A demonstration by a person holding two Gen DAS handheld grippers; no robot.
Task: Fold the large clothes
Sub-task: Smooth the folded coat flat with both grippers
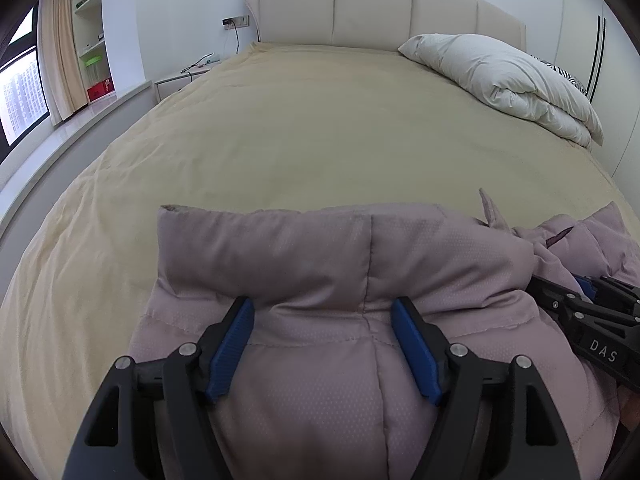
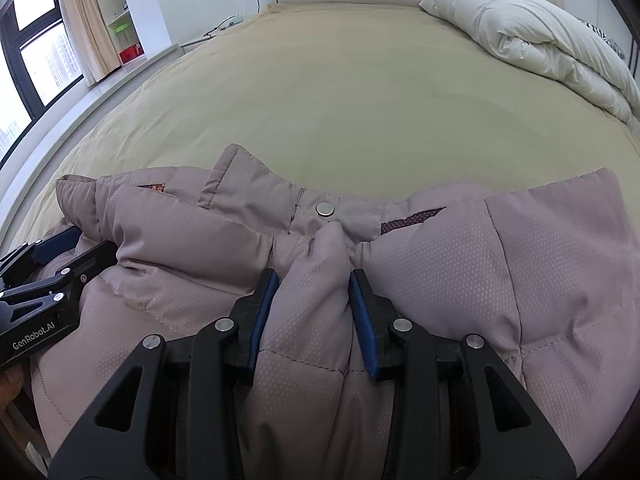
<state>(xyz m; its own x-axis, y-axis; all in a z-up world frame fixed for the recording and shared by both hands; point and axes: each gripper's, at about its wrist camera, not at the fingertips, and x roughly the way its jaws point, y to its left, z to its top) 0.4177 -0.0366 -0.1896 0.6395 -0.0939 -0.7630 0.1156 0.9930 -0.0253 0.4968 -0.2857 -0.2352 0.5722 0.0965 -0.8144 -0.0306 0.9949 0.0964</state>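
Observation:
A puffy mauve down jacket [image 1: 320, 248] lies at the near edge of the tan bed [image 1: 320, 128]. My left gripper [image 1: 322, 304] stands wide over it. A broad, unpinched bulge of the jacket sits between its blue pads [image 1: 232, 344]. My right gripper [image 2: 314, 276] is shut on a bunched ridge of the jacket [image 2: 500, 260], just below a silver snap button [image 2: 324, 209] near the collar. Each gripper shows in the other's view: the right gripper [image 1: 592, 312] at the right edge, the left gripper [image 2: 52, 264] at the left edge.
A folded white duvet [image 1: 512, 80] lies at the bed's far right by the padded headboard [image 1: 372, 12]. A bedside table [image 1: 180, 76], shelves [image 1: 94, 36] and a window [image 1: 24, 92] are along the left. The tan sheet [image 2: 340, 92] stretches beyond the jacket.

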